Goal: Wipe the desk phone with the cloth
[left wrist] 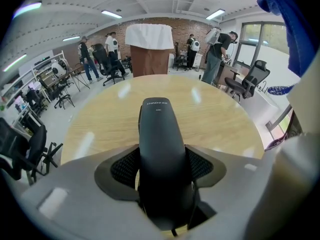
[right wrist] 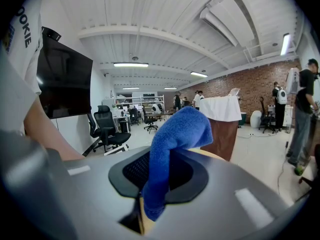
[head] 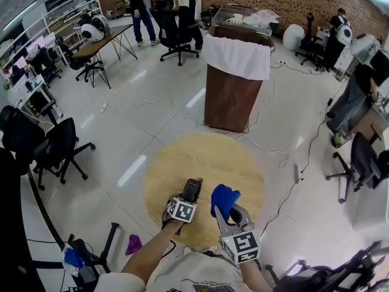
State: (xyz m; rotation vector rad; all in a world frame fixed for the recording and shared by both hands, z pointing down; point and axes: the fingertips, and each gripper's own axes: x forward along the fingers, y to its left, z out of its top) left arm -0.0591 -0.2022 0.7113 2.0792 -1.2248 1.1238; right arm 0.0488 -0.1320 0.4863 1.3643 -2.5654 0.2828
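Step in hand: as I judge it, the phone and the cloth are each gripped and brought side by side, ready for the wipe. No rubbing contact shows yet.
Left tongs: clamped on the desk phone. In the left gripper view both pads press the sides of its black body.
Right tongs: closed together on the cloth. In the right gripper view the blue fold is pinched low between the pads and flops over above them.
Desk phone: only a long, black, handset-shaped piece shows, and no base is in view. It sticks out past the left tongs over the near part of the round wooden surface. I cannot tell whether its far end touches the wood.
Phone relative to the tongs: it sits inside the left pair's grip and just to the left of the right tongs, close but apart. In the left gripper view the cloth hangs at the upper right, clear of the phone.
Next move: probably swing the cloth's loose fold across onto the phone's upper face and draw it along the length. The left grip must hold steady so the phone does not twist.
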